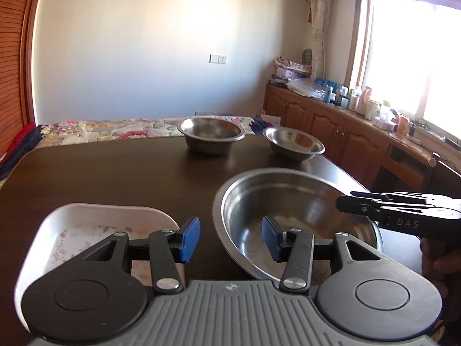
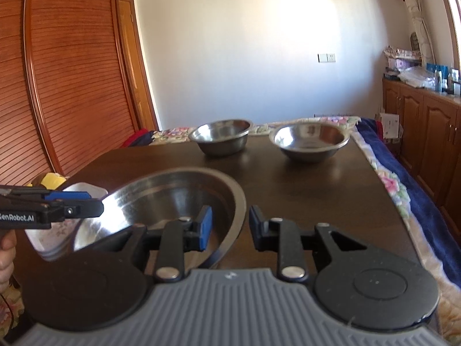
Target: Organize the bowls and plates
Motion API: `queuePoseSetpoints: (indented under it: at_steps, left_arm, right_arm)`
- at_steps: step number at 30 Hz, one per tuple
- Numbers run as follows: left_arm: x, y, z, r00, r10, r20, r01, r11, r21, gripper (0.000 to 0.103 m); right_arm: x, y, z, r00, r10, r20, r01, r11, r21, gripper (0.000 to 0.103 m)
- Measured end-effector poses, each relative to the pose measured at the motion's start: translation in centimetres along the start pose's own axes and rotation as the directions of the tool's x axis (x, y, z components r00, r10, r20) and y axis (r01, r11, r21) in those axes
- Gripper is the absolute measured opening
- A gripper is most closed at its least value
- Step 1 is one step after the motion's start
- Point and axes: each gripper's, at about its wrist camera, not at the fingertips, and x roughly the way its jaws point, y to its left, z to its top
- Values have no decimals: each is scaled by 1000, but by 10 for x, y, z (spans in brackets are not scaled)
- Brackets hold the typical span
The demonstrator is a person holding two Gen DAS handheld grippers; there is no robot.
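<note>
A wide steel basin [image 1: 291, 201] [image 2: 173, 199] sits near me on the dark table [image 1: 129, 173]. My left gripper [image 1: 230, 238] is open and straddles the basin's left rim, one blue pad inside the basin and one outside. My right gripper [image 2: 230, 226] is open with the basin's right rim between its fingers, not pinched. Each gripper also shows in the other view, the right gripper [image 1: 345, 201] and the left gripper [image 2: 80, 204]. A white square dish [image 1: 100, 225] [image 2: 83, 190] lies left of the basin. Two smaller steel bowls [image 1: 211, 135] [image 1: 294, 144] stand at the far edge.
A bed with a floral cover [image 1: 115, 129] [image 2: 389, 184] borders the table's far and right sides. Wooden cabinets [image 1: 331, 127] with clutter on top line the right wall. A slatted wardrobe [image 2: 72, 86] is on the left. A hand [image 2: 5, 256] holds the left gripper.
</note>
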Motion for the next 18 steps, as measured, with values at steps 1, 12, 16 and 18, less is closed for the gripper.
queuePoseSetpoints:
  at_steps: [1,12,16,18]
  left_arm:
    - [-1,1,3,1000,4,8,-4,1000,1,51]
    - [1,10,52,994,58,89,-61,998,34,51]
    - [9,11,66,993,74,90,-80,995,60,51]
    - [16,12,72,993,78,85,-84,994,72,51]
  right_arm:
    - [-1,-1,4,1000,-3,7,3,1000,-7,30]
    - [6,-16,65,997,-21,79,30,993,-112,31]
    - [18,-17,80,996,-11,88,24,988,-151,31]
    - [27,-19,85,996,0,84,14,986,-168,31]
